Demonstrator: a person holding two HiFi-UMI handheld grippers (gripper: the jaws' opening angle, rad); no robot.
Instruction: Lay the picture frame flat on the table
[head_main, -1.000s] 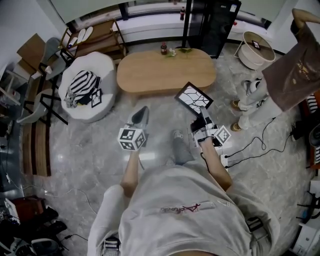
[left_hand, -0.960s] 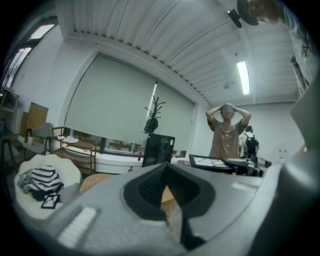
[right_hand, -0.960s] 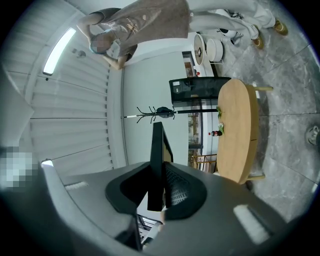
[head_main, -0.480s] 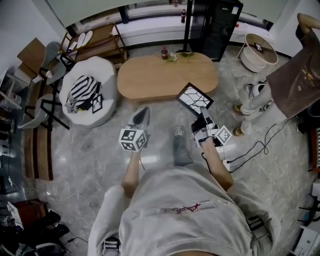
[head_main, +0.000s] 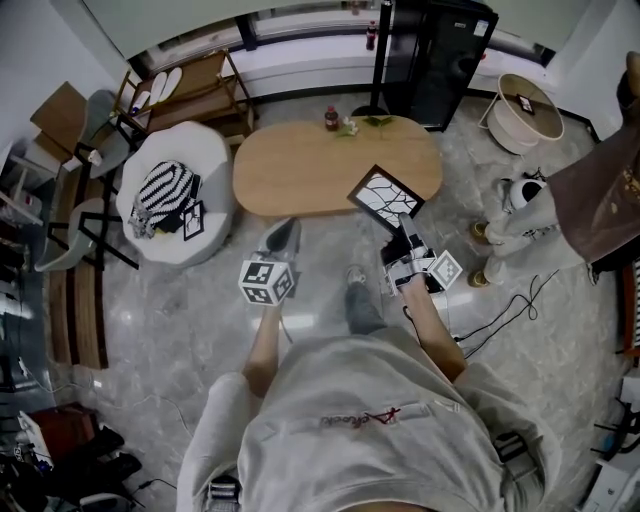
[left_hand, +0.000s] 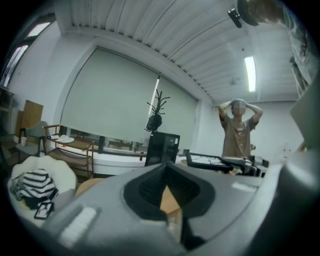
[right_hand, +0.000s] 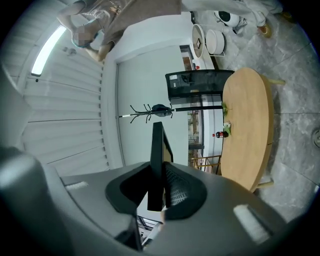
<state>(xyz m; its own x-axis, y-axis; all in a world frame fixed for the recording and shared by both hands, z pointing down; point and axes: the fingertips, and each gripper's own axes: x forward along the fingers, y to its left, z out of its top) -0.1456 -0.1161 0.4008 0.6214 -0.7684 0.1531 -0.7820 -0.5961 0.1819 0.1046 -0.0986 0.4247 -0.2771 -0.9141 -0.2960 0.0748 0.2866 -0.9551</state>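
Nearest, both forearms reached out from the person's grey shirt (head_main: 370, 420) over the marble floor (head_main: 150, 310). The left gripper (head_main: 285, 228) had its jaws together with nothing between them and pointed toward the near edge of the oval wooden table (head_main: 300, 165). The right gripper (head_main: 403, 222) was clamped on the lower edge of the picture frame (head_main: 385, 195), whose black rim stood edge-on between the jaws in the right gripper view. The frame was tilted, its cracked-pattern face upward, overlapping the table's near right edge in the head view; whether it touched the tabletop could not be told. Farther on, a small bottle (head_main: 329, 120) stood at the table's far edge, with a black cabinet (head_main: 440, 55) beyond it.
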